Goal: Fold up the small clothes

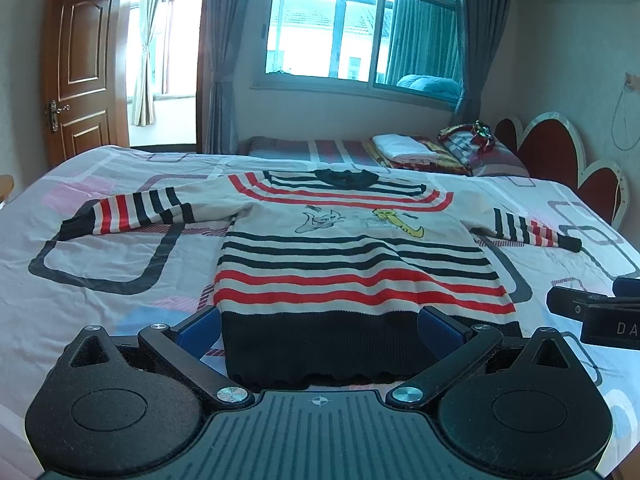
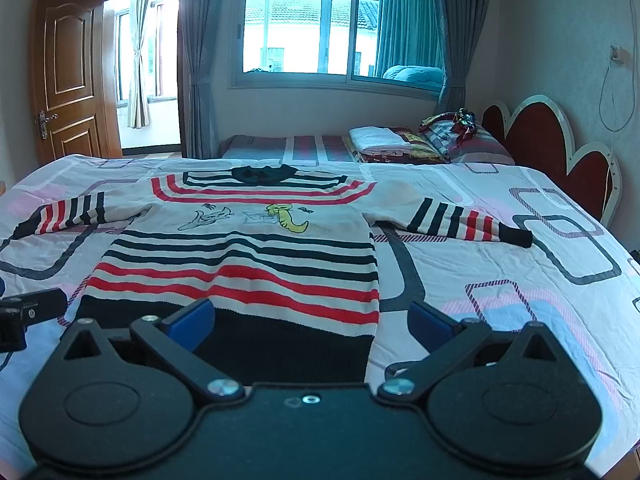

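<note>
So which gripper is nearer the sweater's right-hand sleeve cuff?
Right. The right gripper sits at the hem's right corner, on the same side as the cuff; the left gripper is at the hem's middle.

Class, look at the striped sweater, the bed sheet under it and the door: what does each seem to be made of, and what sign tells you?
Striped sweater: knitted yarn, matte; ribbed texture shows in its dark hem.
Bed sheet: thin printed woven cloth, probably cotton; fine creases.
Door: varnished wood or wood veneer, glossy brown, with raised panels.
</note>
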### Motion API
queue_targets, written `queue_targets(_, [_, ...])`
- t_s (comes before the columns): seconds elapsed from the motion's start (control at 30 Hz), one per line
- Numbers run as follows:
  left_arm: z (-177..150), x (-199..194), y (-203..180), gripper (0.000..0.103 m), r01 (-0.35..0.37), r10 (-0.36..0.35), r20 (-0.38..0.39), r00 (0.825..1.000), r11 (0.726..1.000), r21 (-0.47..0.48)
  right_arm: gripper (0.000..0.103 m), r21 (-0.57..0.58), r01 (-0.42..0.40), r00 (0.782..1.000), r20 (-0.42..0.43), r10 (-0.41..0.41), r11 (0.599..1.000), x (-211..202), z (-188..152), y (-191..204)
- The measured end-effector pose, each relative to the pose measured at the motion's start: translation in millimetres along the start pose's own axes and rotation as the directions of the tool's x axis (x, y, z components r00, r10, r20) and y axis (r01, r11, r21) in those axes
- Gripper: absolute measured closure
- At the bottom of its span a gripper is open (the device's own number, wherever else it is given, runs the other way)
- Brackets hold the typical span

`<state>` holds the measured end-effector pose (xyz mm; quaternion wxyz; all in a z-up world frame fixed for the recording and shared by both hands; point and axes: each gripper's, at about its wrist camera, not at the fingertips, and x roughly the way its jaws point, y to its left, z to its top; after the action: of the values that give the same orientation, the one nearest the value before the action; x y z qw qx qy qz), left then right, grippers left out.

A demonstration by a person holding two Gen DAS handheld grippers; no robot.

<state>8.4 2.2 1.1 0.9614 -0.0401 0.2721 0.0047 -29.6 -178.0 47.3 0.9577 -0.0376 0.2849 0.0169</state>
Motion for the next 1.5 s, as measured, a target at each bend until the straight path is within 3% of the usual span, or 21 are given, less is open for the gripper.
queue_targets(0.33, [2.4, 5.7, -1.0, 0.0, 0.011, -0.011, -0.006, 1.0, 1.0, 0.01, 0.001, -0.002, -0.002, 1.0, -0.002, 0.002, 1.0, 2.0, 0.2, 2.2])
queue_targets(0.43, [2.7, 19.5, -12.7, 0.0, -0.003, 0.009, -0.072, 0.997, 0.997, 0.083, 0.001, 0.0, 0.004, 1.0, 0.001, -0.004, 1.0, 4.4, 0.7, 0.6])
queue_targets(0.5, [2.7, 24.7, -17.2, 0.0, -0.003, 0.012, -0.075, 0.997, 0.994, 0.109, 0.001, 0.018, -0.006, 1.0, 0.018, 0.005, 1.0, 4.7, 1.3, -4.8])
queue_targets(0.63, [14.3, 39.0, -21.0, 0.0, -0.005, 0.008, -0.016, 1.0, 0.989, 0.146, 0.001, 0.072, 0.024, 0.999, 0.035, -0.027, 0.997, 18.2, 8.3, -31.2])
queue_targets(0.77, [44.1, 83.5, -9.1, 0.0, 0.033, -0.023, -0.075, 0.997, 0.992, 0.126, 0.001, 0.176, 0.044, 0.998, 0.037, -0.051, 0.983, 41.8, 20.1, -81.5])
queue_targets(0.87, [66.7, 127.3, 4.8, 0.0, 0.05, -0.041, -0.109, 0.993, 0.995, 0.084, 0.013, 0.27, 0.064, 0.996, 0.042, -0.078, 0.961, 66.0, 34.9, -128.4])
queue_targets(0.9, [72.6, 141.3, 9.8, 0.0, 0.073, -0.066, -0.123, 0.99, 0.996, 0.057, 0.025, 0.298, 0.074, 0.995, 0.037, -0.089, 0.952, 76.0, 38.8, -142.6])
queue_targets(0.93, [79.0, 155.6, 15.9, 0.0, 0.089, -0.085, -0.132, 0.988, 0.996, 0.019, 0.035, 0.336, 0.085, 0.995, 0.027, -0.1, 0.938, 89.4, 43.3, -160.3])
queue_targets(1.03, [93.3, 194.4, 25.4, 0.0, 0.067, -0.072, -0.13, 0.989, 0.997, -0.044, 0.053, 0.444, 0.109, 0.993, -0.018, -0.113, 0.889, 138.9, 50.8, -209.2])
queue_targets(1.13, [101.5, 227.2, 29.2, 0.0, 0.107, -0.12, -0.139, 0.983, 0.989, -0.1, 0.063, 0.555, 0.127, 0.992, -0.061, -0.112, 0.822, 195.4, 49.7, -255.1])
queue_targets(1.2, [104.1, 243.8, 31.7, 0.0, 0.109, -0.126, -0.133, 0.983, 0.986, -0.126, 0.069, 0.652, 0.128, 0.992, -0.085, -0.096, 0.748, 229.3, 42.4, -285.3])
queue_targets(1.27, [105.2, 259.7, 30.1, 0.0, 0.073, -0.086, -0.119, 0.989, 0.991, -0.114, 0.07, 0.742, 0.105, 0.994, -0.076, -0.072, 0.663, 258.7, 30.7, -311.4])
queue_targets(1.33, [107.1, 276.4, 31.8, 0.0, 0.036, -0.048, -0.114, 0.992, 0.994, -0.104, 0.068, 0.788, 0.086, 0.996, -0.053, -0.072, 0.61, 279.7, 22.7, -326.0])
queue_targets(1.43, [110.8, 305.6, 43.6, 0.0, 0.031, -0.056, -0.172, 0.983, 0.988, -0.149, 0.067, 0.82, 0.105, 0.994, -0.073, -0.078, 0.563, 307.4, 16.0, -339.1])
queue_targets(1.5, [111.4, 317.2, 52.9, 0.0, 0.039, -0.075, -0.182, 0.981, 0.981, -0.192, 0.069, 0.822, 0.124, 0.992, -0.094, -0.083, 0.556, 322.8, 13.6, -342.8])
